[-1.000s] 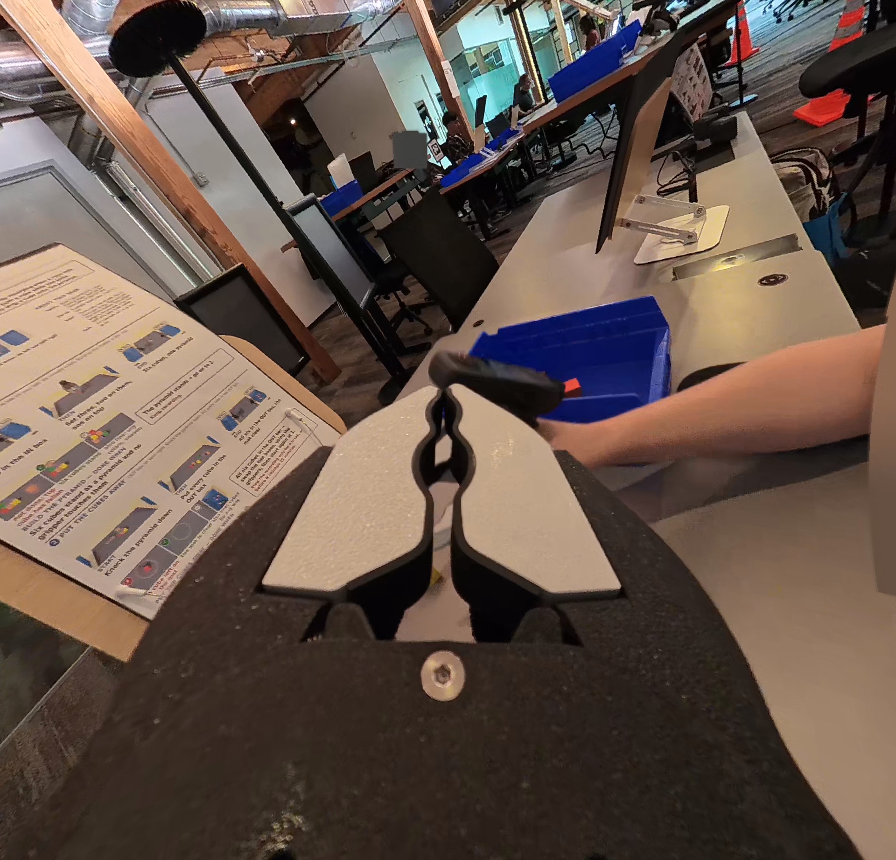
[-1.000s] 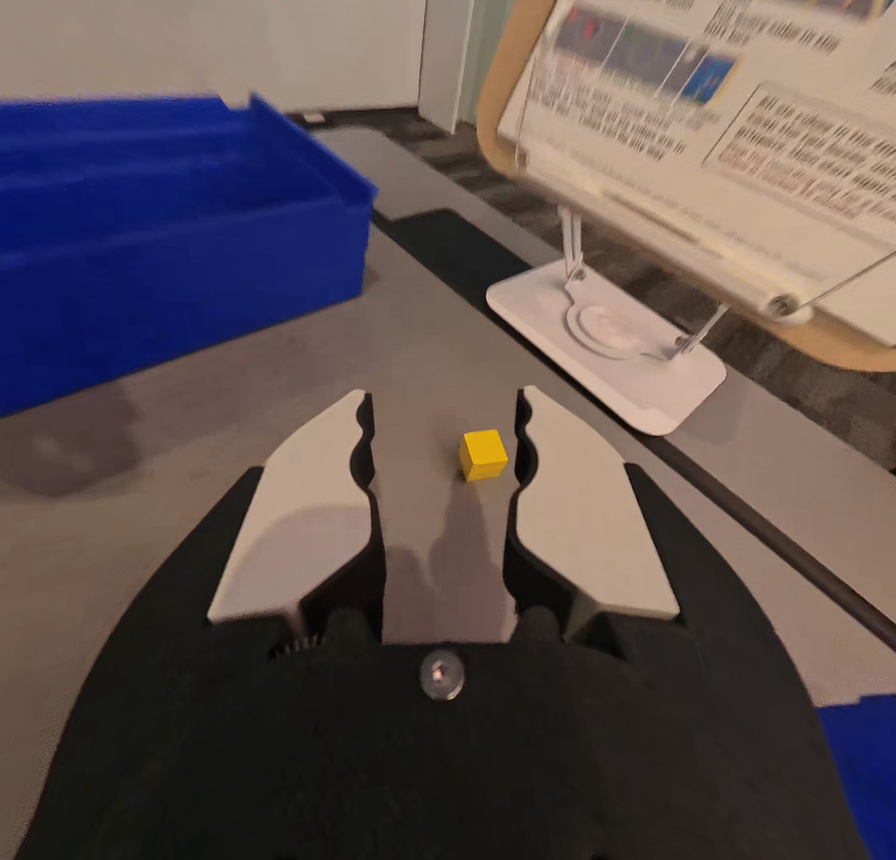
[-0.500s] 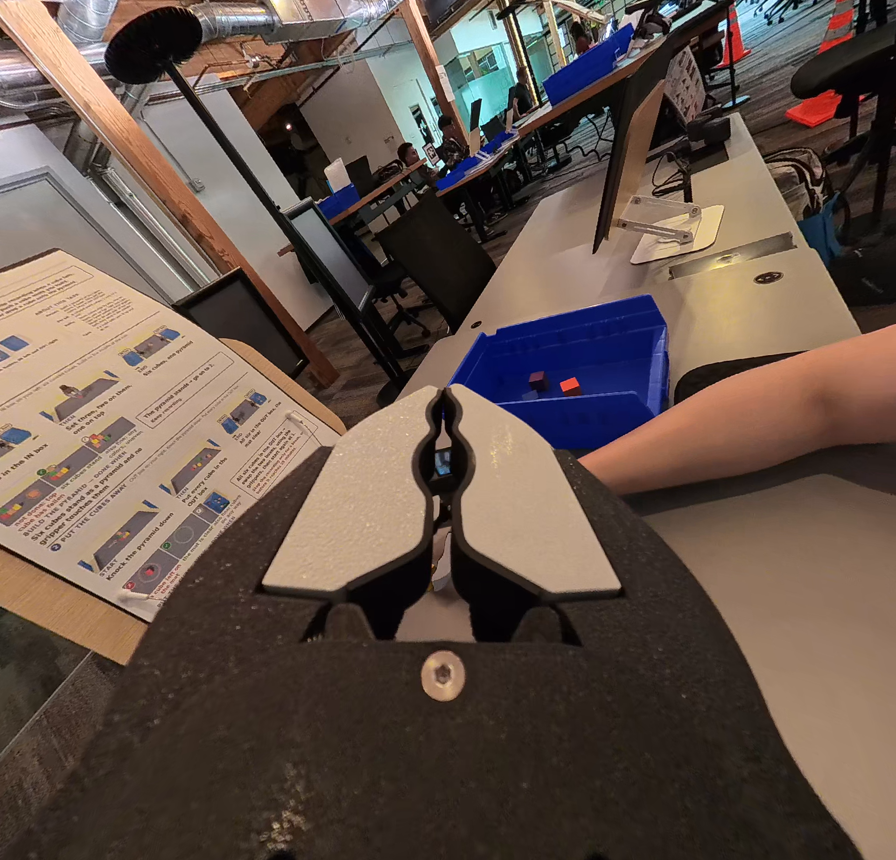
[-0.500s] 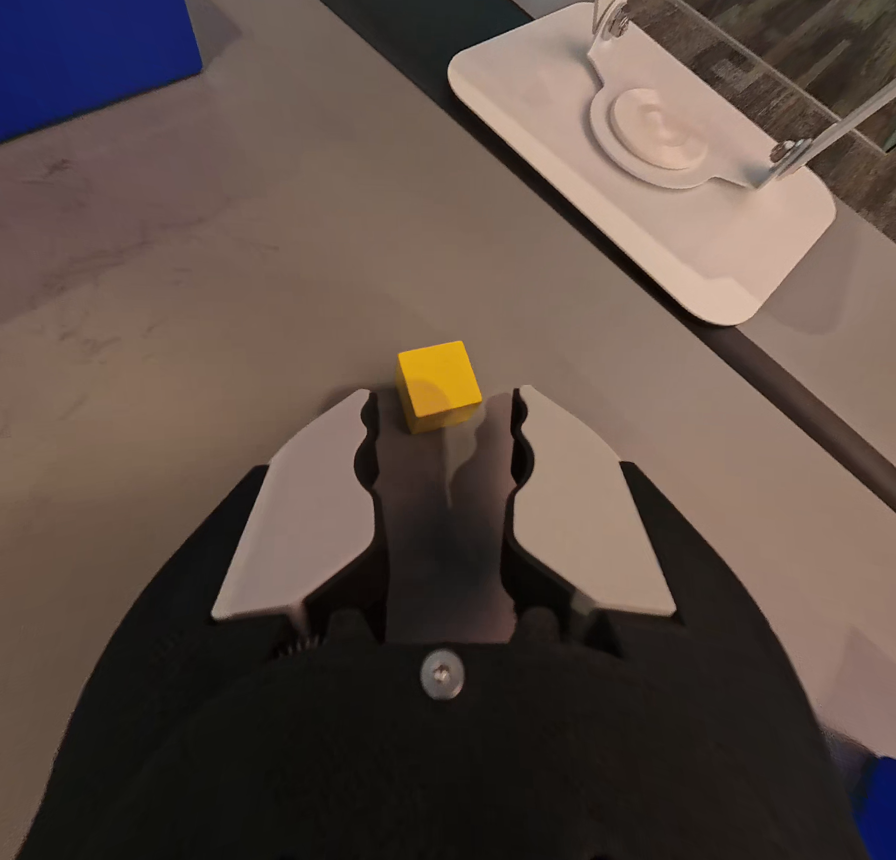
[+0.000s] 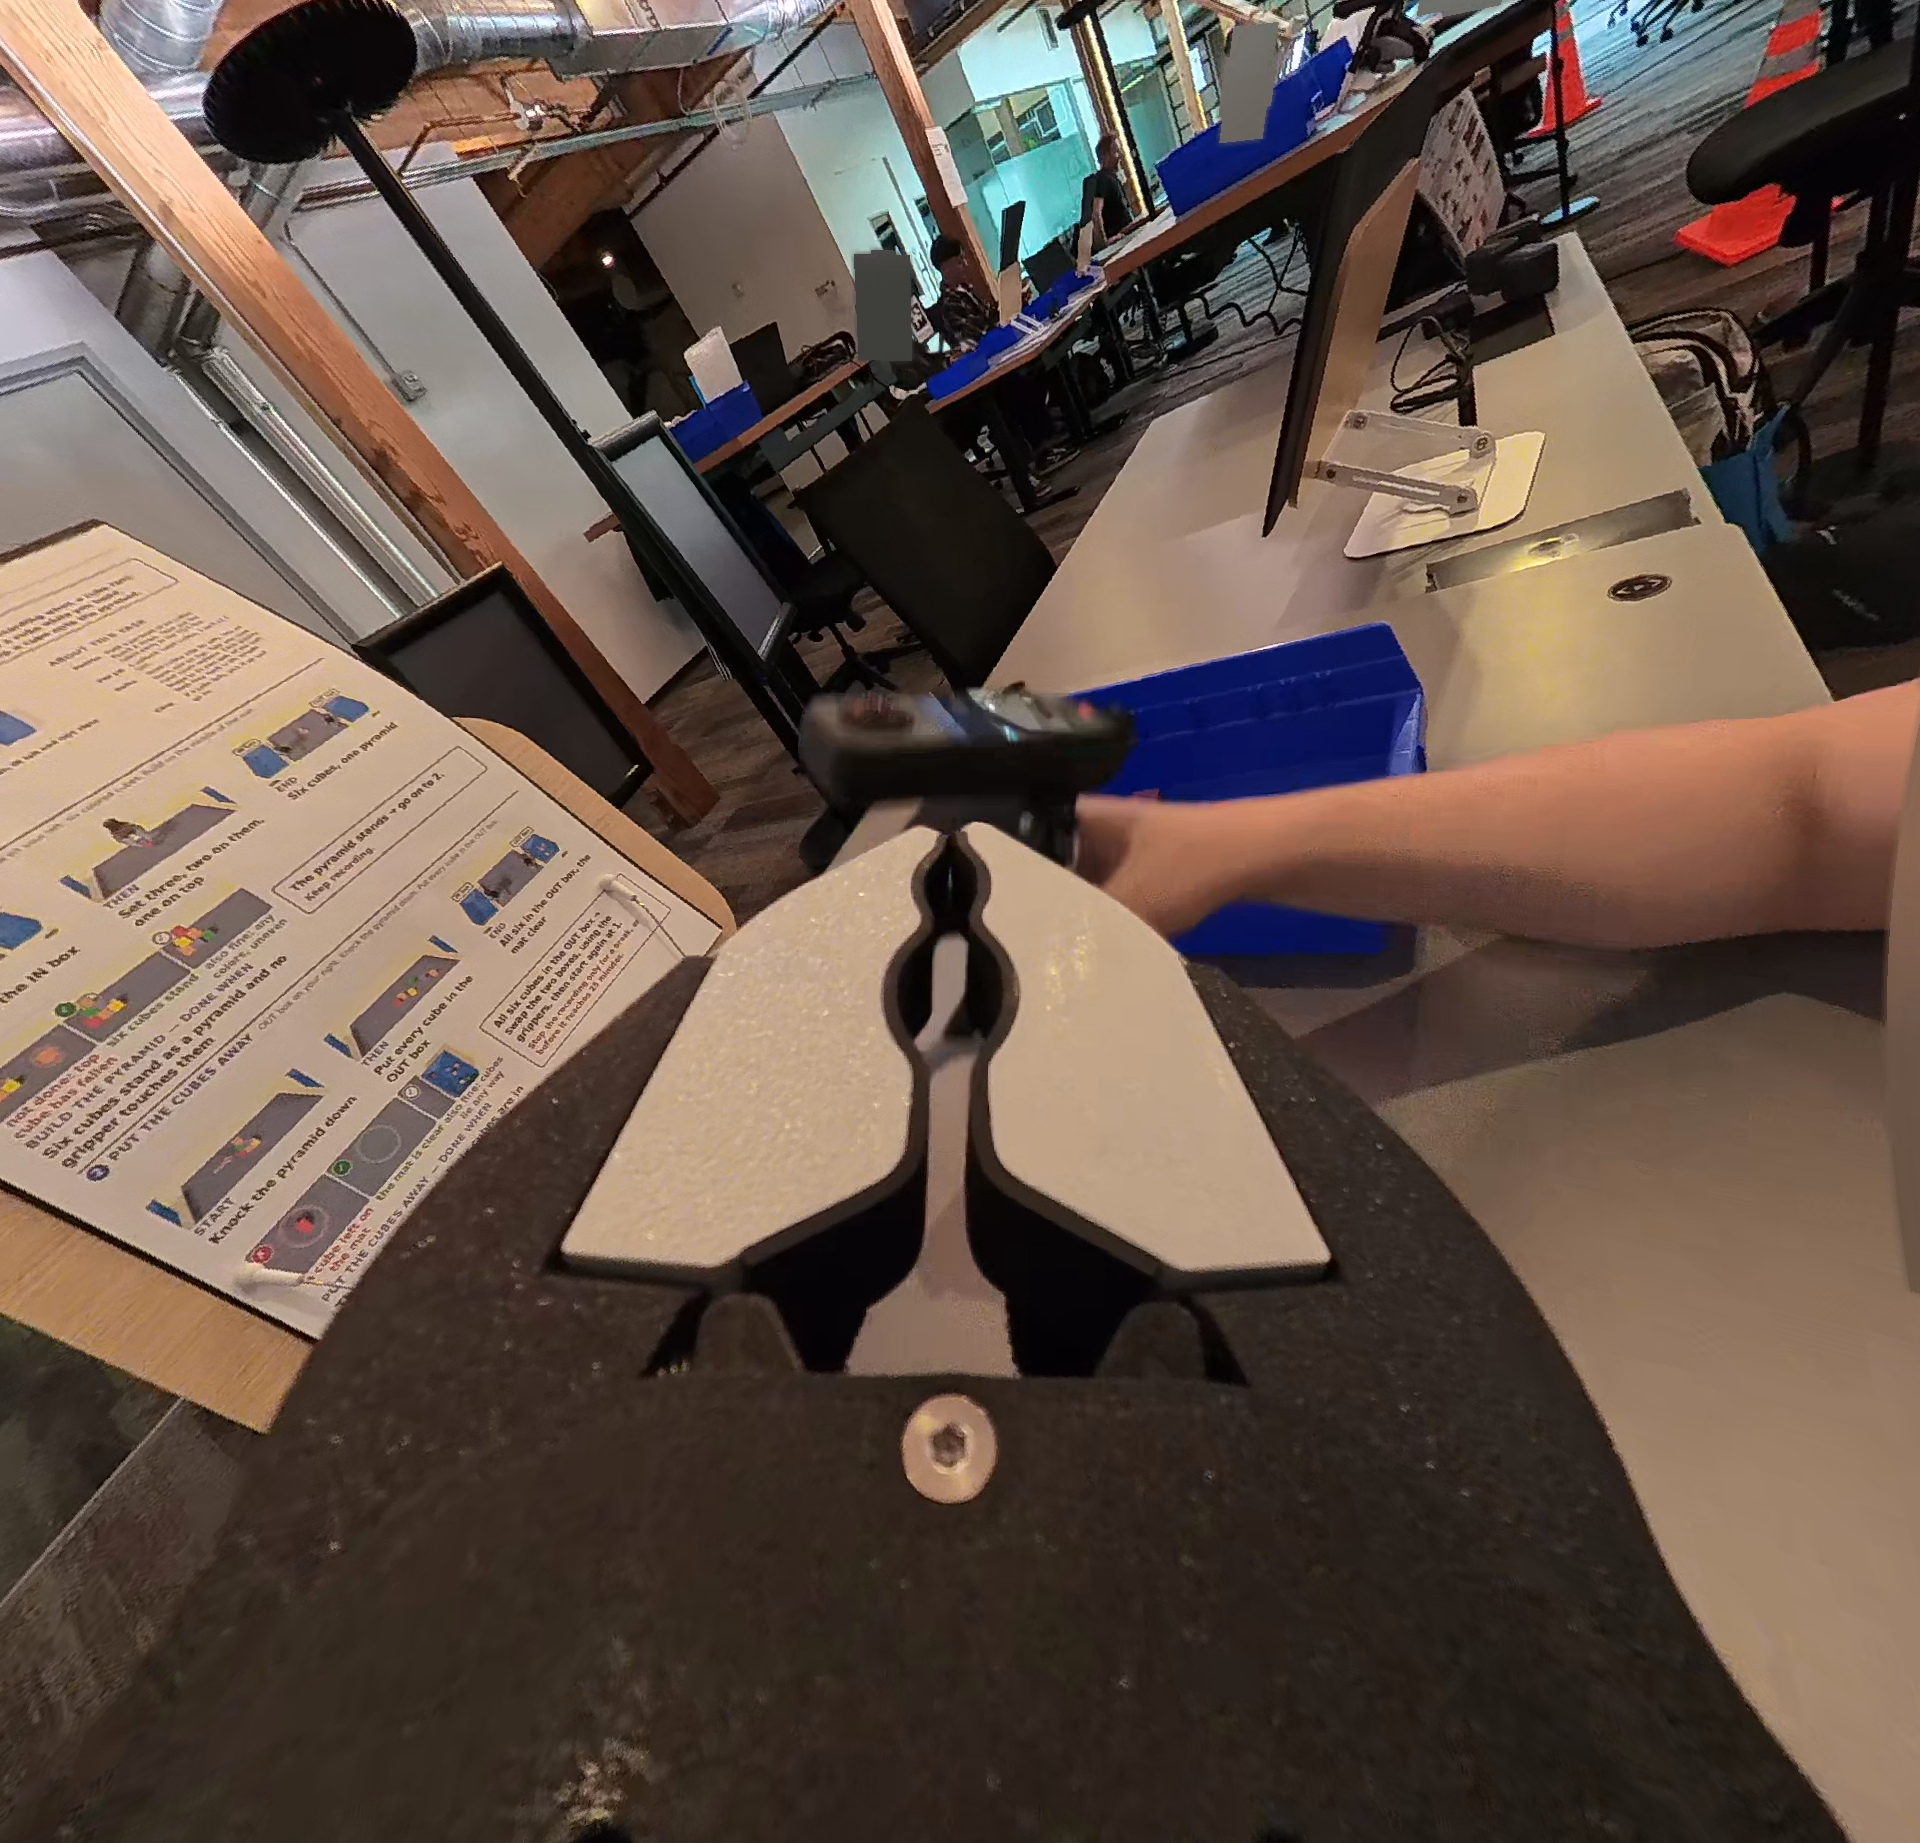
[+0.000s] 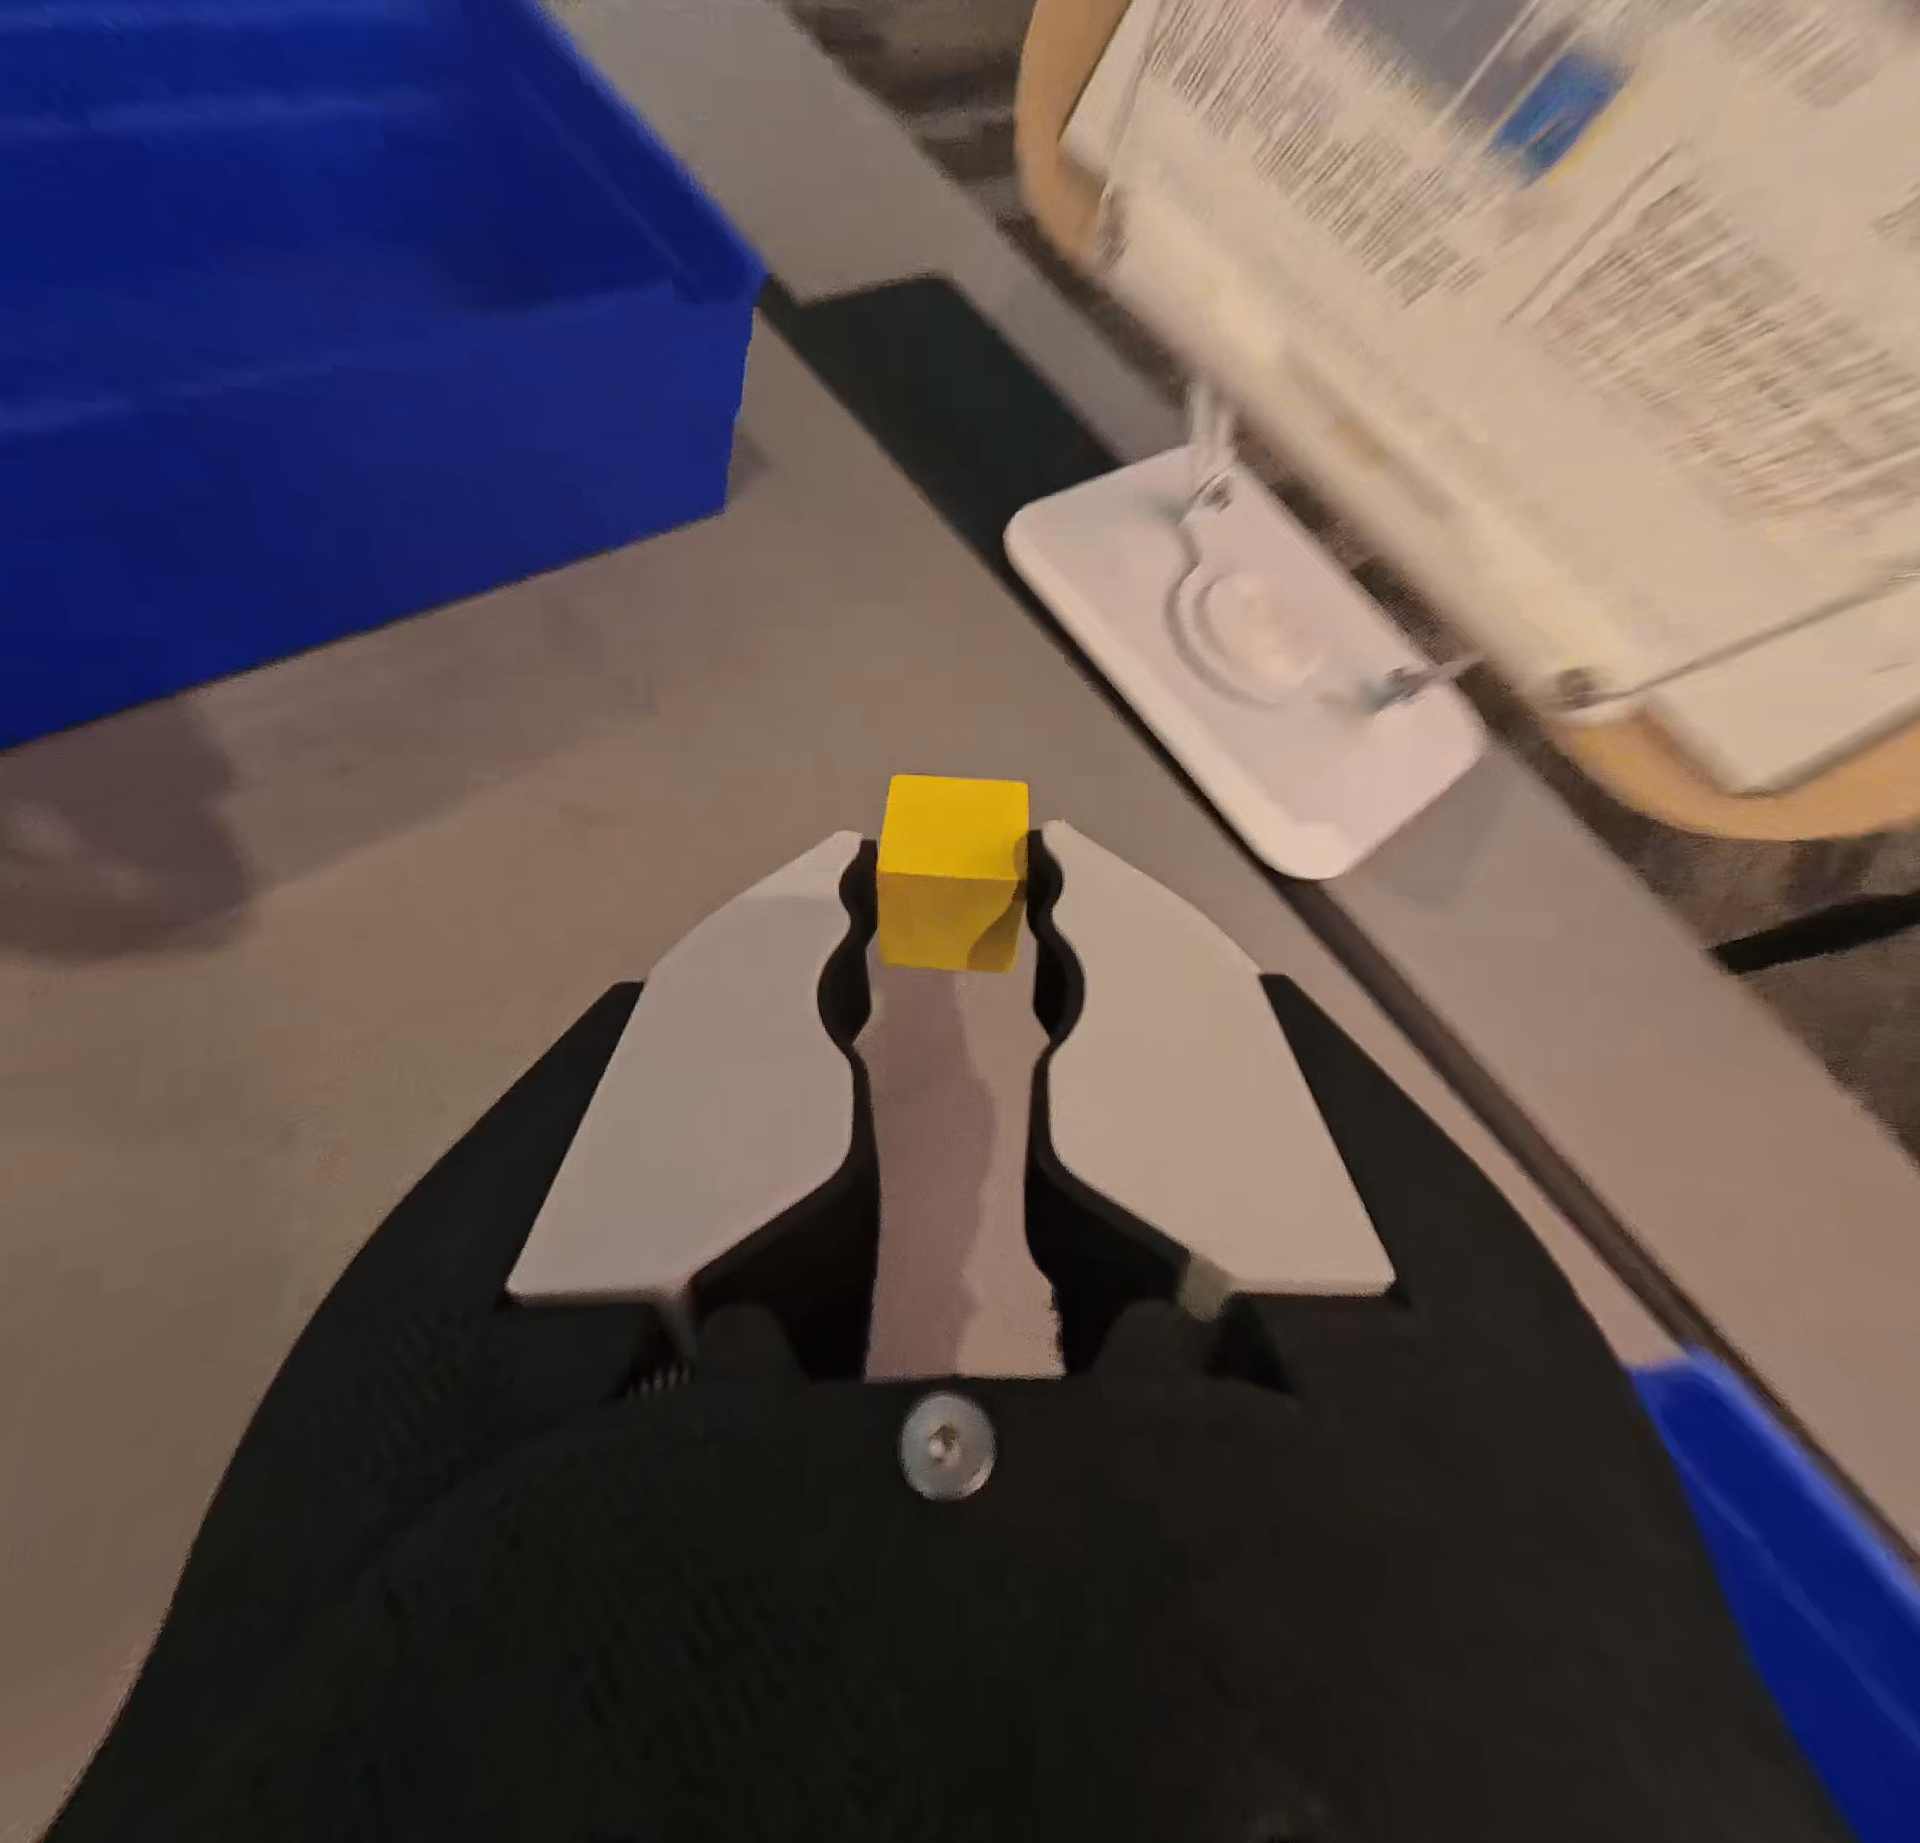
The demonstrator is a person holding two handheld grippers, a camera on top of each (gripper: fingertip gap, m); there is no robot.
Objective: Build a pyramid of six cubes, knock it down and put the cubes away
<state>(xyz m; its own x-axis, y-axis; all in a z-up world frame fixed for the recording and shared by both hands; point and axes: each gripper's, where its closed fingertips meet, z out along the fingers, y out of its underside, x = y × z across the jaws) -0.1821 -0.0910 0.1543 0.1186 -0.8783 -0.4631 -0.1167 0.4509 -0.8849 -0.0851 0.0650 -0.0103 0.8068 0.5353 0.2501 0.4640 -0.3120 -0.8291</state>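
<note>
A small yellow cube (image 6: 951, 874) is pinched between the tips of the right gripper (image 6: 951, 884), whose two pale grey fingers (image 6: 727, 1066) are pressed against its opposite side faces. The cube is held far out at the fingertips, probably so that it can be set down or dropped without the black gripper body getting in the way. It appears to be lifted clear of the grey tabletop (image 6: 416, 910), though the blur makes this uncertain. A large blue plastic bin (image 6: 312, 339) is seen to the upper left in the right wrist view, near the cube; it is judged to be the container into which the cube is to be put. A printed instruction sheet on a wooden board (image 6: 1507, 235) is propped on a white stand (image 6: 1247, 671) to the right, tilted so that it can be read while working.

The left gripper (image 5: 954, 848) is kept pressed together with nothing between its fingers, and is held back, apparently idle. Beyond it, the person's forearm (image 5: 1507, 837) is stretched across toward the blue bin.
</note>
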